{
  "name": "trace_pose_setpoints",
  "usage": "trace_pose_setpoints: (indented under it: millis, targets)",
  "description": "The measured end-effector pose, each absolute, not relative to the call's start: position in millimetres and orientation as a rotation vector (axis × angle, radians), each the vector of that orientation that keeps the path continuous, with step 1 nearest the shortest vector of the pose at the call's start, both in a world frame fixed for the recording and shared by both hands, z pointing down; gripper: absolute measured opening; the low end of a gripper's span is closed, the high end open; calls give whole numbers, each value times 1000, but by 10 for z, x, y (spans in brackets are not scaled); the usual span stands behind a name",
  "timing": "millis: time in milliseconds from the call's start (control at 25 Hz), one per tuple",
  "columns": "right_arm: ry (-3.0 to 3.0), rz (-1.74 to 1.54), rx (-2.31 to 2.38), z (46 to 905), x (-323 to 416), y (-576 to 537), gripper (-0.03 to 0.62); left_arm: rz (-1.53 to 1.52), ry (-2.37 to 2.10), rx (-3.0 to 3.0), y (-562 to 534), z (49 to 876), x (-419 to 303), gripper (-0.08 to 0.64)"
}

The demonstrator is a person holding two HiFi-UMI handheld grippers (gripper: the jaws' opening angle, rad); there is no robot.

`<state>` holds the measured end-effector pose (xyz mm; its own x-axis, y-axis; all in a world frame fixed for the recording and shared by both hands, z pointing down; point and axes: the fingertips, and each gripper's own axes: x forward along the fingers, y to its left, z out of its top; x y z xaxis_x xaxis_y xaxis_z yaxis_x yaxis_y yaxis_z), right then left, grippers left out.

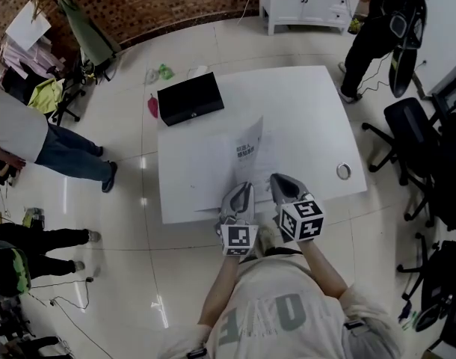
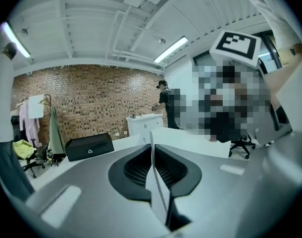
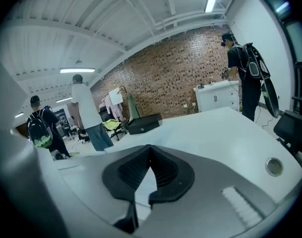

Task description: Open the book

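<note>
One page (image 1: 248,149) of the book (image 1: 213,172), on the near side of the worktop (image 1: 306,103), stands lifted, pinched in the left claw (image 2: 152,150), the right claw (image 3: 150,155) closed, seemingly empty; next it needs swinging over flat.

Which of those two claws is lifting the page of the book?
The left gripper: a page stands edge-on between its shut jaws, raised off the book. The right gripper is shut too, but holds up no sheet.
</note>
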<state>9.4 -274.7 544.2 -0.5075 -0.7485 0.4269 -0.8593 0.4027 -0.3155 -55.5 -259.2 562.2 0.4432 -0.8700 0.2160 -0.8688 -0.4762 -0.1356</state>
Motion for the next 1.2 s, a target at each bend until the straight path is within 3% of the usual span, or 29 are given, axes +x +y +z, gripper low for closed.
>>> trace_pose_setpoints:
  millis: [520, 1200]
  targets:
    - [-2171, 785, 1348, 6469, 265, -2646, 3, -344, 2151, -2534, -2364, 5988, -1737, 78]
    - [-2055, 766, 1279, 6985, 213, -2579, 5, -280, 2461, -2587, -2309, 6528, -2230, 97]
